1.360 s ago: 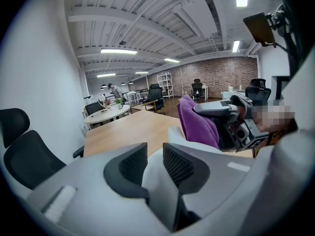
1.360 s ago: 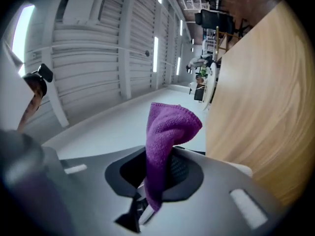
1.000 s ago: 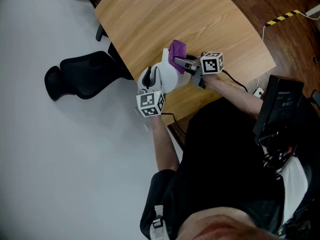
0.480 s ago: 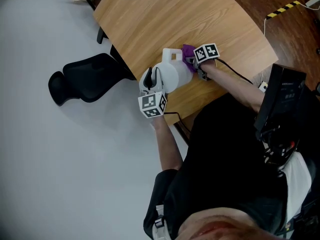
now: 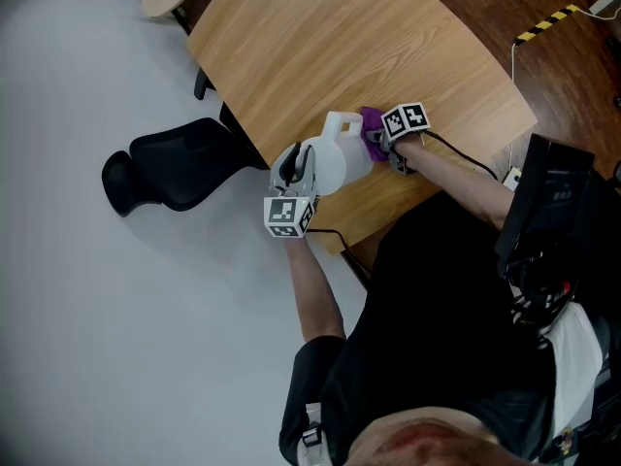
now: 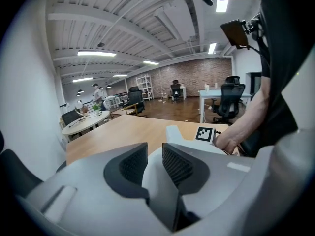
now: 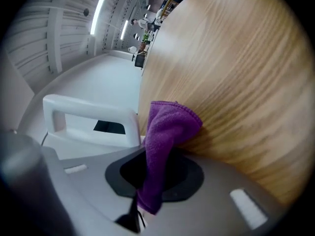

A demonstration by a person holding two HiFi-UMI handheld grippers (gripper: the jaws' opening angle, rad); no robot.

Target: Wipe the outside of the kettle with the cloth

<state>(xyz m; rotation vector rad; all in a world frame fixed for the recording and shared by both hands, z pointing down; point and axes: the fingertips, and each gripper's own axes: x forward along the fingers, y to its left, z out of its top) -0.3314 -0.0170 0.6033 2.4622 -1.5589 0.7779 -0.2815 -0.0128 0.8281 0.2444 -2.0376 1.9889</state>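
Kettle (image 5: pixel 335 158): on the table (image 5: pixel 320 47) near its edge, between both grippers.
Left gripper (image 5: pixel 293 178): jaws have just been closing, clamped on the handle (image 6: pixel 156 191), likely to steady it.
Right gripper (image 7: pixel 157 173): pinching the cloth (image 7: pixel 165 132) at the kettle's side, seemingly wiping.

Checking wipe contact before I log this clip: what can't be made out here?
1. Whether the cloth touches the kettle: head view, too small and partly under the marker cube of the right gripper; right gripper view, the gripper's body cuts off that spot.
2. Kettle's base on the table: head view, hidden by the kettle's own body.
3. Marks on the kettle wall: too small in the head view.
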